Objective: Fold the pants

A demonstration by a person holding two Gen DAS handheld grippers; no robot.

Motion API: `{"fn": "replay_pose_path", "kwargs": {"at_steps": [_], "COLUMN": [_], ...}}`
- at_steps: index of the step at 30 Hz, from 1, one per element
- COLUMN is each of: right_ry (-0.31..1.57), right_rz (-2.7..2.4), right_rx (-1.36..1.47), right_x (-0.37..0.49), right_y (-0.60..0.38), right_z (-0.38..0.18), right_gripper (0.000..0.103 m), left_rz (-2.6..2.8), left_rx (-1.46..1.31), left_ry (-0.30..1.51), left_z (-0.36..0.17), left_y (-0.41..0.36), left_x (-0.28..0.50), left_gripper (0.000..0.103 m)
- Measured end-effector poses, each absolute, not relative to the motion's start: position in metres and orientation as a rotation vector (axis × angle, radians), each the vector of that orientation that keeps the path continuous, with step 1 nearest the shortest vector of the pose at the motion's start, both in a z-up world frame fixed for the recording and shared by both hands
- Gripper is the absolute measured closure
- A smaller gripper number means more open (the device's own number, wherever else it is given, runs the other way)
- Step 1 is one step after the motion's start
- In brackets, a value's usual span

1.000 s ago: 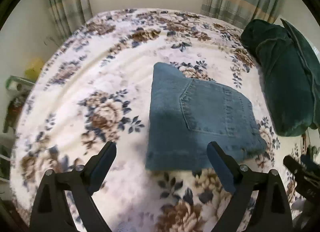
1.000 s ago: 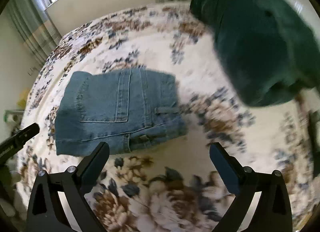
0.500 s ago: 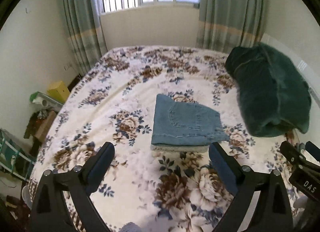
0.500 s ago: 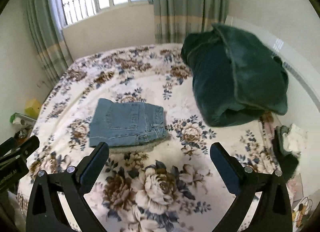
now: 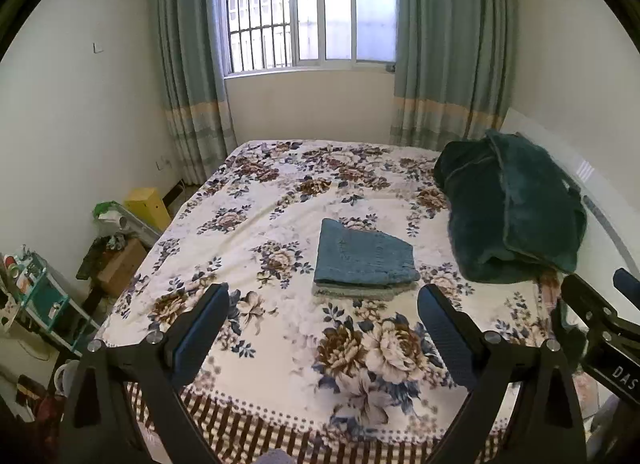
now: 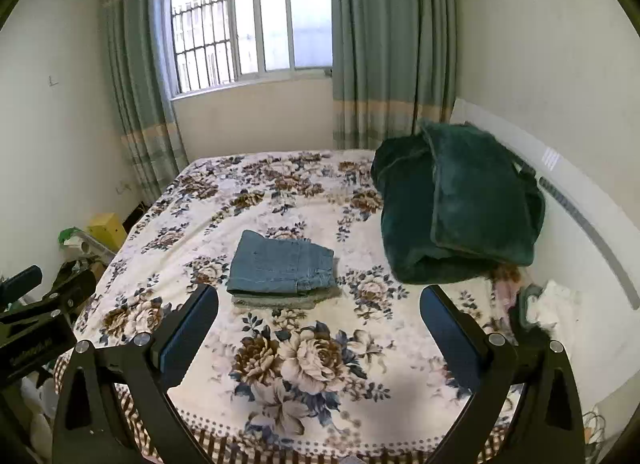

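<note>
- Your left tool [image 5: 322,310] hangs over the near end of the bed, its two dark fingers spread wide with nothing between them.
- Your right tool [image 6: 318,306] is spread just as wide and also holds nothing; in the left wrist view it shows at the right edge, beside the left one.
- The folded blue denim pants [image 5: 364,260] lie as a neat rectangular stack near the middle of the bed, ahead of both tools and apart from them; no finger touches the cloth.
- In the right wrist view the pants [image 6: 282,266] sit ahead and slightly toward the left finger; a paler grey-green layer shows under their near edge.
- The bed's cream bedspread with brown and blue flowers [image 5: 280,200] lies flat around the pants on all sides, with bare room between the stack and your fingers.
- Its near edge, a brown checked and dotted border [image 6: 256,438], runs just below your fingertips.
- A bulky dark green plush blanket [image 5: 512,216] is heaped at the right side of the bed, near the pants but not touching them.
- Left of the bed the floor is crowded: a yellow box [image 5: 148,206], a cardboard box [image 5: 120,266] and a teal rack [image 5: 36,292].
- Beyond the far edge stand the barred window [image 5: 312,12] and grey-green curtains [image 5: 188,64].
</note>
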State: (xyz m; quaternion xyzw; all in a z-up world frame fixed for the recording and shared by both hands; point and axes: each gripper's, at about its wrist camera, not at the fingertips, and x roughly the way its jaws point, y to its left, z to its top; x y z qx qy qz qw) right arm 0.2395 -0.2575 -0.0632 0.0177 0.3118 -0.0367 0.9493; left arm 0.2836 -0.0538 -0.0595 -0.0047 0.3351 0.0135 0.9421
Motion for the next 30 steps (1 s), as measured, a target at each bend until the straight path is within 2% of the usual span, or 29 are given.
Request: {"fn": "replay_pose_path", "kwargs": {"at_steps": [11,12,14,30], "right_ry": [0.573,0.57,0.566,0.575], "right_rz": [-0.071,-0.073,-0.068,-0.066], "right_rx": [0.008,0.006,0.012,0.016], "right_x": [0.154,0.152,0.144,0.136], "right_y": [-0.239,-0.238,-0.236,-0.238], "right_z": [-0.009,-0.007,-0.003,0.0], "right_gripper": [0.0,0.0,0.0,0.0], "left_rz": [0.018,0.015,0.007,0.028], "left_rx": [-0.008,-0.01,-0.014,-0.009], "left_ry": [0.663,0.663,0.666,0.647], "left_z": [-0.034,-0.032,-0.029,-0.024], "left_y": [-0.044,-0.043,-0.044,-0.041], "left_x": [0.233,0.23,0.223,0.208], "left_gripper": [0.007,0.007,0.0,0.0]}}
